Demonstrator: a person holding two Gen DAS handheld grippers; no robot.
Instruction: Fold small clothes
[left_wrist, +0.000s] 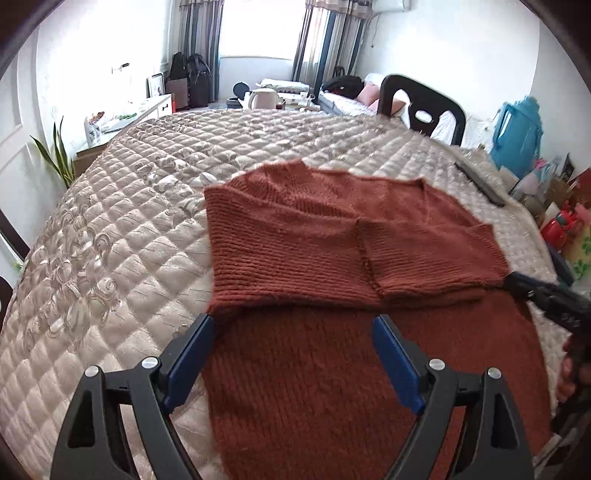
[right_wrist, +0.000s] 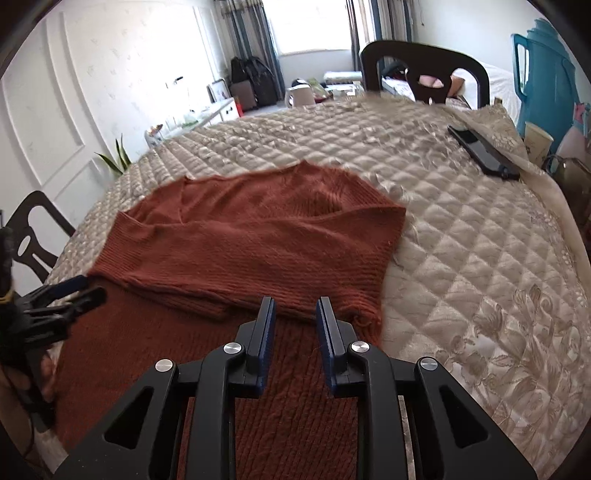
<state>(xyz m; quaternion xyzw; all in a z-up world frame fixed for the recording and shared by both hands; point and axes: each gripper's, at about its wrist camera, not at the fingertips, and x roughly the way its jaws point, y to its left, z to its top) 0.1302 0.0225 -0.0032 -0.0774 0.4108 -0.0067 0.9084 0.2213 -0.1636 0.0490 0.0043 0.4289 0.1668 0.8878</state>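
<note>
Rust-brown knitted sweater (left_wrist: 332, 277) lies on the quilted bedspread (left_wrist: 129, 240), beneath both grippers, sleeves folded across its body. Left gripper (left_wrist: 293, 321) stands wide open; right gripper (right_wrist: 294, 302) is narrowly parted, holding nothing.

Rust-brown sweater (left_wrist: 295, 240): coarse ribbed knit, fuzzy and matt, with loose fibres along the folded sleeve edges. Quilted bedspread (left_wrist: 129, 229) beneath: satiny cloth with a soft sheen, diamond stitching and a woven rose pattern. Left gripper (left_wrist: 293, 332): matt black plastic arms, blue pads, bright round metal pins. Right gripper (right_wrist: 294, 314): same black plastic, blue pads, shiny metal pins. Far chair (right_wrist: 424, 62): dark, glossy. Phone (right_wrist: 484, 151), far right on the bedspread: smooth, glossy black.
</note>
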